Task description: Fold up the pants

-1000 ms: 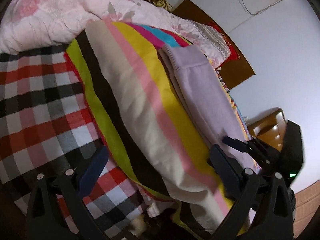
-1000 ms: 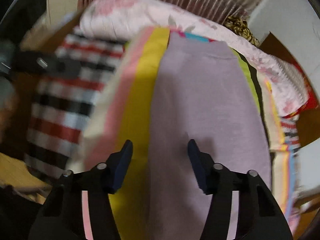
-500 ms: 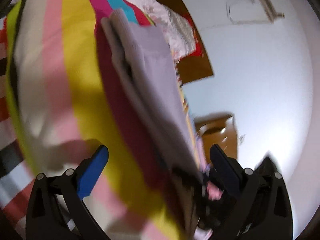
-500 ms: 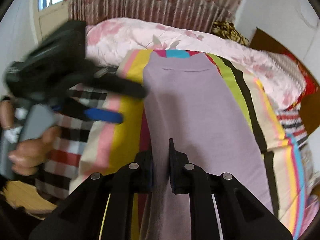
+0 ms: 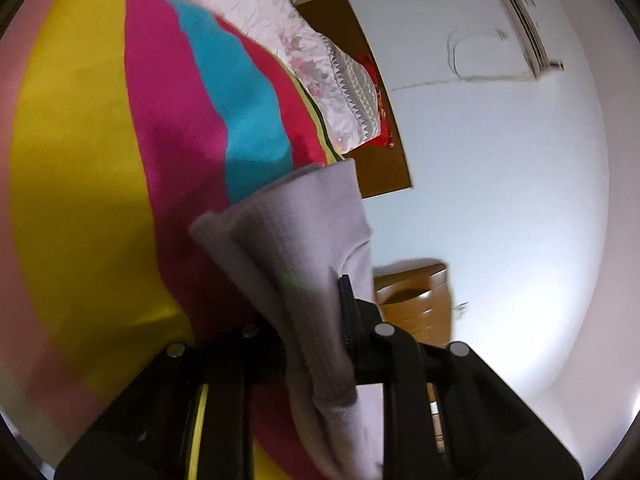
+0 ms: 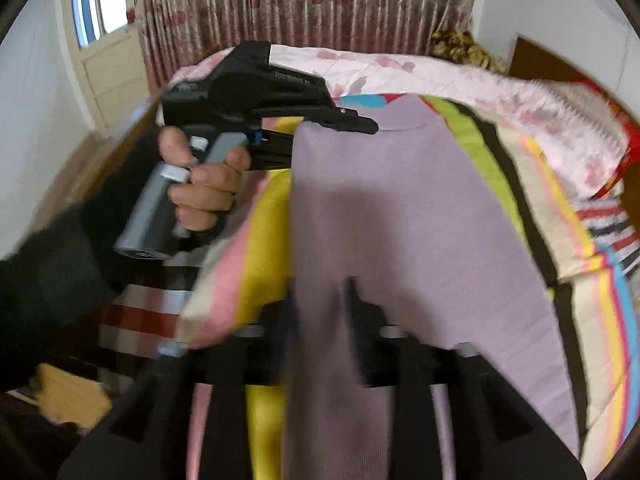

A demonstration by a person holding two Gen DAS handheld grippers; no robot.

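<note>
The lilac pants (image 6: 408,216) lie along a striped blanket (image 6: 260,248) on the bed, from 6 toward 12 o'clock in the right wrist view. The right gripper (image 6: 320,320) is closed on their near end. The left gripper (image 5: 316,320) clamps a folded edge of the pants (image 5: 296,240); at 10 o'clock, a hand (image 6: 204,184) holds it.

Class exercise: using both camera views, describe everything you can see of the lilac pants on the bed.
The lilac pants are plain, soft, finely ribbed knit, apparently folded lengthwise into one long panel. They lie along a striped blanket, waistband towards the floral quilt. The left hand-held gripper pinches the waistband corner; in its own view the fabric bunches between the fingers. The right hand-held gripper is closed on the near end. Both ends look slightly lifted.
</note>
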